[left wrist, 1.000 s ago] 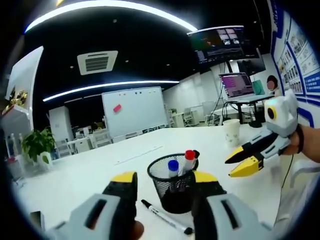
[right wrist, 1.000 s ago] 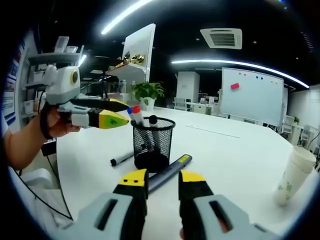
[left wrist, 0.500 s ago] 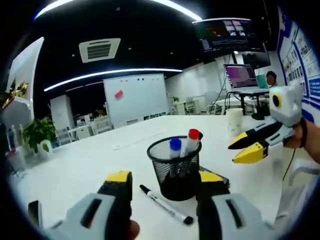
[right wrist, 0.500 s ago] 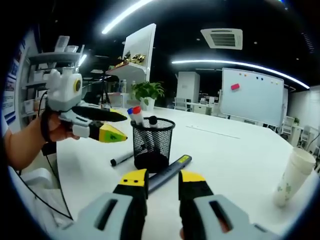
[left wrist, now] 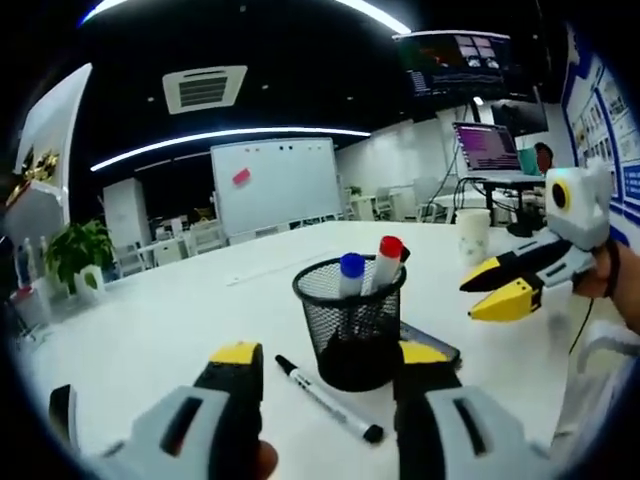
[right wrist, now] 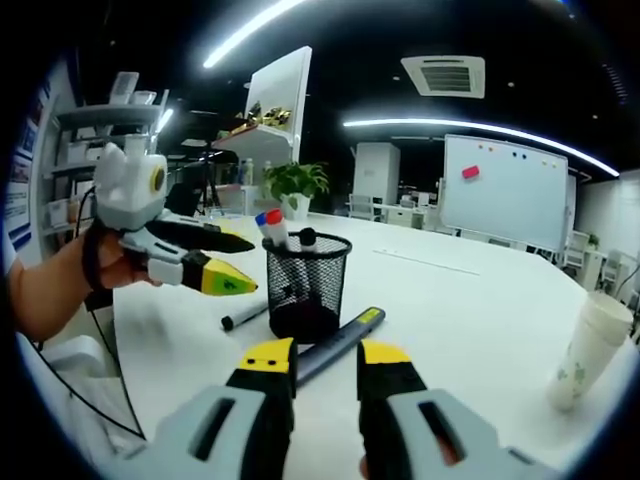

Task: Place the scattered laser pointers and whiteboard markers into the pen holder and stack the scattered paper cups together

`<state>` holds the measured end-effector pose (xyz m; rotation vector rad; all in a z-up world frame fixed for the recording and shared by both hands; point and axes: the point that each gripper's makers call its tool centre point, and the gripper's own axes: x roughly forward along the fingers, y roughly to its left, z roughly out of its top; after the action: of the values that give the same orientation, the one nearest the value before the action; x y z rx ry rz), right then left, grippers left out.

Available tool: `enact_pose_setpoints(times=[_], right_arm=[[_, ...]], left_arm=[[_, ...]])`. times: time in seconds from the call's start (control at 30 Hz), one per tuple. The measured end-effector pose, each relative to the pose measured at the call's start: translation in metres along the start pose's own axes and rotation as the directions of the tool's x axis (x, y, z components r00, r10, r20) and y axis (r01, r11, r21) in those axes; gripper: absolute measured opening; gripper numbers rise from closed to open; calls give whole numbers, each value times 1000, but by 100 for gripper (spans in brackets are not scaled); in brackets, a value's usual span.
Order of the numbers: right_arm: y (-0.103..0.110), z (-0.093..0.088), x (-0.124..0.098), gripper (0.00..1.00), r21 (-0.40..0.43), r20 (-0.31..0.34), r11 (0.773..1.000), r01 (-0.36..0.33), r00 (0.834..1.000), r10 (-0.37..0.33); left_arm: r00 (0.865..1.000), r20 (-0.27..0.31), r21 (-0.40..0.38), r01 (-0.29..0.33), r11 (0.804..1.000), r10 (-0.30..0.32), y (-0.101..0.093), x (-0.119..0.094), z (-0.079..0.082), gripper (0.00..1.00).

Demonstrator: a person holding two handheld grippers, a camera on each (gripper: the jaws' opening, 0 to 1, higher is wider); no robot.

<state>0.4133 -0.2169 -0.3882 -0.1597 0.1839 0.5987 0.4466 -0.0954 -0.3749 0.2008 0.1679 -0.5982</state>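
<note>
Parted and empty, the left gripper in the left gripper view faces the mesh pen holder, with a black whiteboard marker lying flat on the table between its jaws, long axis slanting from left-far to right-near. In the right gripper view the right gripper is likewise open and empty, a dark laser pointer running away between its jaws toward the holder; stacked paper cups stand well apart at right

Grey claw bodies, yellow-and-black tips
</note>
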Motion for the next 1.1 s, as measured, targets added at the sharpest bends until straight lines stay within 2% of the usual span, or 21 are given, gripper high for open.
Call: enact_pose_setpoints(times=[0.9,1.1], right_arm=[[3,-1,1,24,-9,-6,1000,-8,1000,8],[4,-2,0,24,-12,-9,1000,-11,1000,10]], left_arm=[[993,-116,5,-24,1000,25,-6,7,-35,52],[991,-127,11,-31,999,33,-6,8,-40,51]])
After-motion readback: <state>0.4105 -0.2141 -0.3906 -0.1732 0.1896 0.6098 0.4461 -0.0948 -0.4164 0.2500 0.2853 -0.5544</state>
